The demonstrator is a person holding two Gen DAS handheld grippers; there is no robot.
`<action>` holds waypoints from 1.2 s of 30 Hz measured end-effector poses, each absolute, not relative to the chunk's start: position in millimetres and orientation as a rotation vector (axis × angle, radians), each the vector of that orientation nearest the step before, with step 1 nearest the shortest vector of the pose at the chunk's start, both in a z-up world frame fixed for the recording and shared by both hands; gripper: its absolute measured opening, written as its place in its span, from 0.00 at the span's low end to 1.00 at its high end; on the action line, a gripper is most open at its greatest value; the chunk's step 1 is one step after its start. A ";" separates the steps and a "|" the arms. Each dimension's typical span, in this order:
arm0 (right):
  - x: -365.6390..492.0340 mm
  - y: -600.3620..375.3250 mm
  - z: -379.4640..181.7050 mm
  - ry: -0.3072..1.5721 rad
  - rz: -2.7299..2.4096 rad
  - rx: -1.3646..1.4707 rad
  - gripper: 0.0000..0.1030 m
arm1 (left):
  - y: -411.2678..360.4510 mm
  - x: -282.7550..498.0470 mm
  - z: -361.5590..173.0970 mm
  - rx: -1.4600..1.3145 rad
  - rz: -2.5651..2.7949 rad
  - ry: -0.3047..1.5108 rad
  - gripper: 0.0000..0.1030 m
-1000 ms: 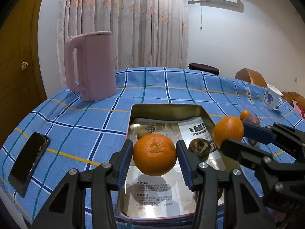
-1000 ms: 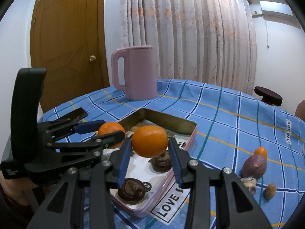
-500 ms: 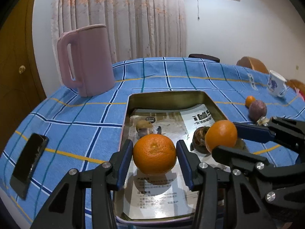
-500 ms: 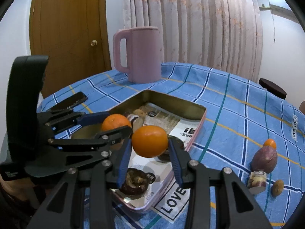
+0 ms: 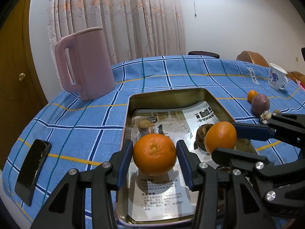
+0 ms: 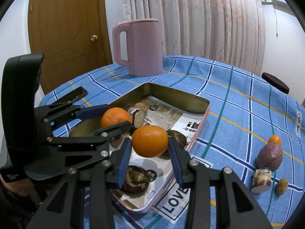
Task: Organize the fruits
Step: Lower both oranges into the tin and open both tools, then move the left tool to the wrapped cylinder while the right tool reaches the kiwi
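While both our hands hang over the near end of the tin, each already carries fruit: our left gripper [image 5: 154,153] has its jaws partly closed, blue pads pressed on either flank of a dimpled mandarin [image 5: 154,154], and our right gripper [image 6: 150,143] is closed a little narrower on a smoother, smaller orange [image 6: 150,140], the two tools nearly side by side. Both fruits ride clear above the paper-lined metal tray [image 5: 167,96], not yet resting in it. We judge them light and fairly firm, but round and waxy-skinned, so they could roll or squirt out of a pinch; holding across the widest middle, as now, looks right, and squeezing harder would only bruise the peel. Below the right gripper, dark brown mangosteens [image 6: 134,180] already lie in the tray, with a cut piece of pale fruit [image 6: 140,115] farther in. Off to the right on the blue checked tablecloth [image 6: 238,103], well apart from the tray, wait a purple passion fruit [image 6: 269,155], a cut stub [image 6: 261,179] just in front of it, a small brown fruit [image 6: 282,186] and a tiny orange [image 6: 275,139]. On the left lies a black phone [image 5: 33,171]; beyond the tray stands a pink jug [image 5: 85,64], and a white mug [image 5: 276,78] sits at the far right edge.
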State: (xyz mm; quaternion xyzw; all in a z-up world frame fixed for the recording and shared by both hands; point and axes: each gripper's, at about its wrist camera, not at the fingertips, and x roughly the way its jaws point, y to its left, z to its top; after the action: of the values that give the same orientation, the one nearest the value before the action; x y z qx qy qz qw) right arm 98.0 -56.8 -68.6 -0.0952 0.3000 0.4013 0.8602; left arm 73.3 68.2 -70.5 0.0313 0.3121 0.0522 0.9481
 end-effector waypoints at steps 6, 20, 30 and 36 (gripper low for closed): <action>96.5 -54.9 -68.8 0.632 0.847 -0.208 0.42 | 67.7 74.1 -70.4 0.086 0.100 0.643 0.48; 86.5 -102.8 -49.0 0.505 0.788 -0.095 0.82 | 59.5 60.7 -44.1 0.063 0.122 0.570 0.85; 103.3 -200.0 -36.0 0.479 0.538 -0.024 0.89 | -5.4 72.1 -27.3 0.083 -0.002 0.536 0.85; 135.7 -253.4 -58.4 0.601 0.345 0.015 0.87 | -60.6 87.3 -26.3 0.104 -0.102 0.535 0.85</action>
State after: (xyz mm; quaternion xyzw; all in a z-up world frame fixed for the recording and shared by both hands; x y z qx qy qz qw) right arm 135.7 -253.4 -58.4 0.0072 0.2946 0.1690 0.9405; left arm 87.3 -60.6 -26.3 0.0513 0.2640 -0.0502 0.9619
